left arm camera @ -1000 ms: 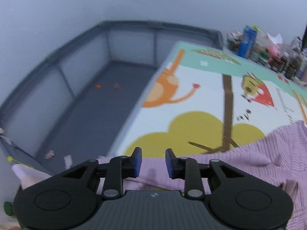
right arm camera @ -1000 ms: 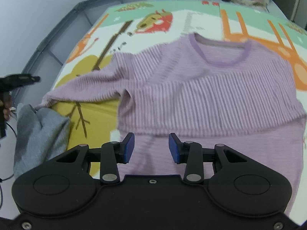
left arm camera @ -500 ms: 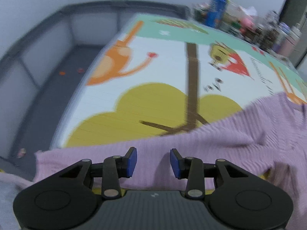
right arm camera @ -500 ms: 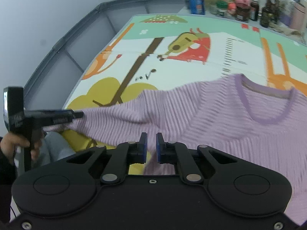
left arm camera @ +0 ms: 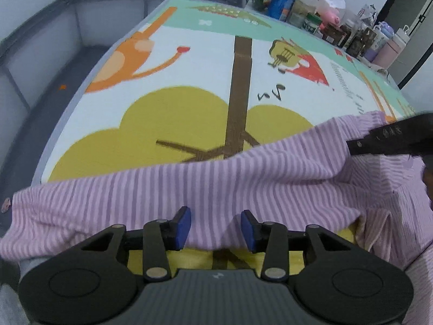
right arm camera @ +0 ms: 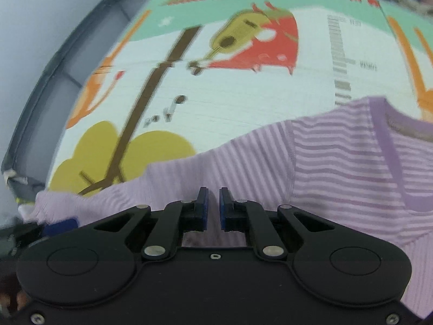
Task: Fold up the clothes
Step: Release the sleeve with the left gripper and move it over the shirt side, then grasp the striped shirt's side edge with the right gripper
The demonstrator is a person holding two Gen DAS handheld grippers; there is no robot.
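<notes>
Right now my left gripper [left arm camera: 215, 226] hangs at the bottom middle of its view, blue pads apart, with the lilac striped sweater [left arm camera: 205, 189] sleeve lying across the gap but not pinched. That sleeve runs from the lower left edge up to the right, over the printed play mat [left arm camera: 189, 81]. My right gripper [right arm camera: 213, 207] sits low in the centre of its blurred view, its fingers nearly together after closing; whether any cloth is caught between them, I cannot tell. Beyond it the sweater's collar fills the right side. Bottles and cans [left arm camera: 324, 19] crowd the upper right.
</notes>
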